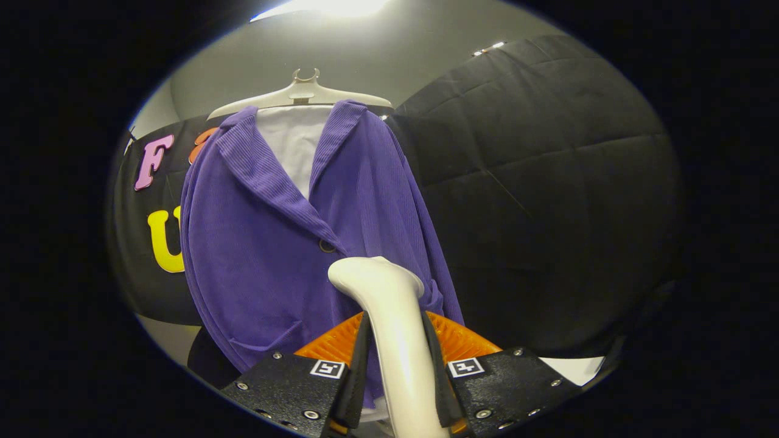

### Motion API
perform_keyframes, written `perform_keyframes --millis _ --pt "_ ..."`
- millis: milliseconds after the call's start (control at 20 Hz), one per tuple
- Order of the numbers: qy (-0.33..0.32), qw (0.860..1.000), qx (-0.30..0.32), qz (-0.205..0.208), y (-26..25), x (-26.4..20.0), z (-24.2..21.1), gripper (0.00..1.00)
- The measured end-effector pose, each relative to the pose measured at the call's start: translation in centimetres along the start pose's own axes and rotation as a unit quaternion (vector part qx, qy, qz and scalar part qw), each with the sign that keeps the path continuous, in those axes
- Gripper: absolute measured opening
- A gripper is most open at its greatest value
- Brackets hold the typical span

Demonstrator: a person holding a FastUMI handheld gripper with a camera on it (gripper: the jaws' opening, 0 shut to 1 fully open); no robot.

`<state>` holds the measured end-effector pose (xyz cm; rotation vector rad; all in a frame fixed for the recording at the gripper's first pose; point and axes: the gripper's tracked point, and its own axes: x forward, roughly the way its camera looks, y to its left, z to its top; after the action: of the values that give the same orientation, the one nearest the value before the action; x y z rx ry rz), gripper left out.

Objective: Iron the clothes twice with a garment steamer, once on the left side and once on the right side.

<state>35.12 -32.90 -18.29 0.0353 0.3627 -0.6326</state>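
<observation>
A: Because the gripper (398, 389) has both fingers pressed against the handle of the garment steamer (389, 328), the tool stands upright between them, its head tipped toward the cloth – a hold that looks firm enough for a stroke, I'd judge

B: And the garment?

A: In the gripper view the purple jacket (292, 237) hangs just beyond the steamer's head, spread on a pale hanger (304, 94) over a white panel (295, 143), so the fabric falls flat and can take steam

B: Which side is it aimed at?

A: The head sits near the front edge by the dark button (327, 246), low on the jacket; whether it touches the cloth I cannot tell. Starting low would suit an upward pass, though that is only my guess
</observation>
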Motion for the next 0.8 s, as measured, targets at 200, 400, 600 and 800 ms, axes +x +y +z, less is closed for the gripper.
perform_keyframes --millis 200,400,600,800 --pt "0.025 1.0 0.0 -0.012 -1.5 -1.0 -3.8 0.47" --pt "0.047 0.999 -0.002 -0.019 -2.0 -1.3 -7.2 0.47" --pt "0.074 0.997 -0.003 -0.033 -3.4 -2.1 -11.4 0.47" --pt "0.09 0.995 0.015 -0.045 -4.3 -1.8 -14.5 0.47"
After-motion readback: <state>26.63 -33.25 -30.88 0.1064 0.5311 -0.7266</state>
